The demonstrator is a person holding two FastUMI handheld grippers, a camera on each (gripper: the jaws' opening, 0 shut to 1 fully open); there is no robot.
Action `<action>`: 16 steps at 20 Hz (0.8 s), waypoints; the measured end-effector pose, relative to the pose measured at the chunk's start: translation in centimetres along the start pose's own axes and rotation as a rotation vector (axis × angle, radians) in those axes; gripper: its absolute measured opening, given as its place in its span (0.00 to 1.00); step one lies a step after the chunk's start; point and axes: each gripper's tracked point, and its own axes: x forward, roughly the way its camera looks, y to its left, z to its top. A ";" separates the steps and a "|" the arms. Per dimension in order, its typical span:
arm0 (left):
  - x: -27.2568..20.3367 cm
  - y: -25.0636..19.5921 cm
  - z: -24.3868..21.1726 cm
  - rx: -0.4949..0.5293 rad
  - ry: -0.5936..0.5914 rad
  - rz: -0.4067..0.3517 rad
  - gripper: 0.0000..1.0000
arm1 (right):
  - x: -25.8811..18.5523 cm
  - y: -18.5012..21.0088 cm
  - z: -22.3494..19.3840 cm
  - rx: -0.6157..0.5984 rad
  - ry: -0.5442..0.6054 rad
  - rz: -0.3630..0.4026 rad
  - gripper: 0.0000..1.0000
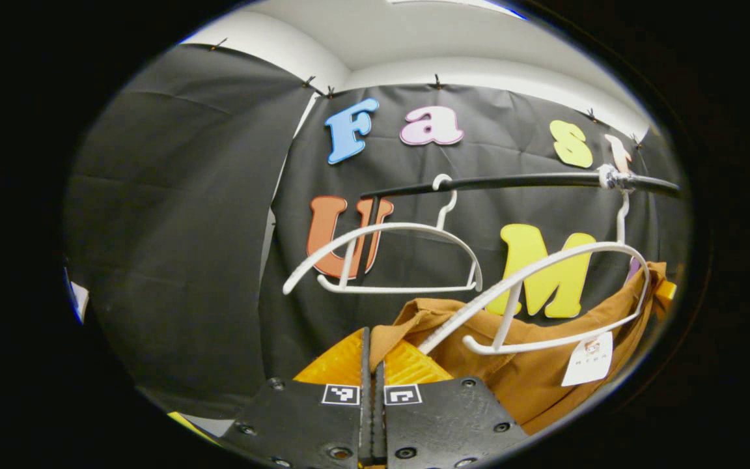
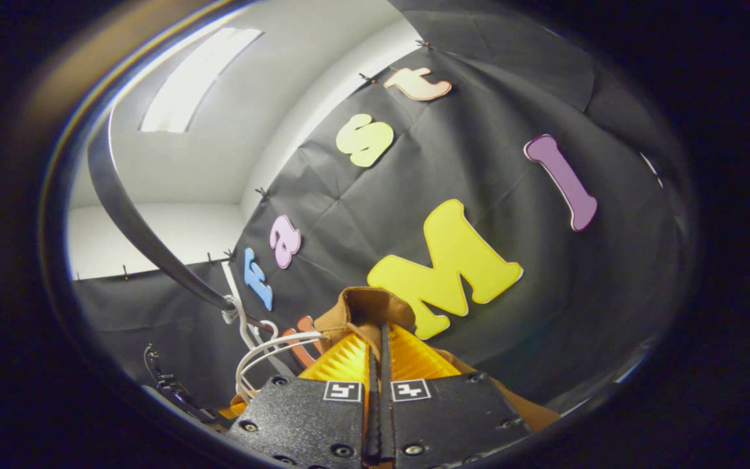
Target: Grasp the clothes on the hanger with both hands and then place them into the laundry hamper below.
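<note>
Your left tool (image 1: 371, 345) has its fingers drawn together, and a fold of the brown garment (image 1: 544, 365) is pinched between them at the tips, right at the cloth's upper left corner as the left gripper view shows it. From there the garment runs off to the right, draped behind and below the nearer white hanger (image 1: 544, 293), whose lower bar crosses in front of the cloth. A white tag (image 1: 587, 358) hangs on the garment just under that bar. The nearer hanger's hook sits on the black rail (image 1: 518, 181) toward its right end; a second white hanger (image 1: 388, 260) hangs bare from the same rail farther left, apart from the cloth.

Your right tool (image 2: 378, 345) is also closed, its two fingers pressed on a bunched edge of the same garment (image 2: 365, 306), which rises just above the tips. In the right gripper view the white hangers (image 2: 264, 352) show to the left of the fingers, under the curved rail (image 2: 134, 221).
</note>
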 end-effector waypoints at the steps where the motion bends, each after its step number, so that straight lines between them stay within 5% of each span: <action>1: -0.1 -0.1 -0.4 0.004 0.012 -0.009 0.00 | 0.0 -0.2 0.2 -0.040 -0.006 -0.022 0.04; 4: 0.2 -0.3 -2.7 0.014 0.080 -0.029 0.00 | 0.0 -2.7 0.2 -0.158 -0.011 -0.140 0.02; 16: -2.6 -2.0 -8.1 0.063 0.188 -0.058 0.00 | -2.6 -7.9 -5.3 -0.110 0.158 -0.267 0.04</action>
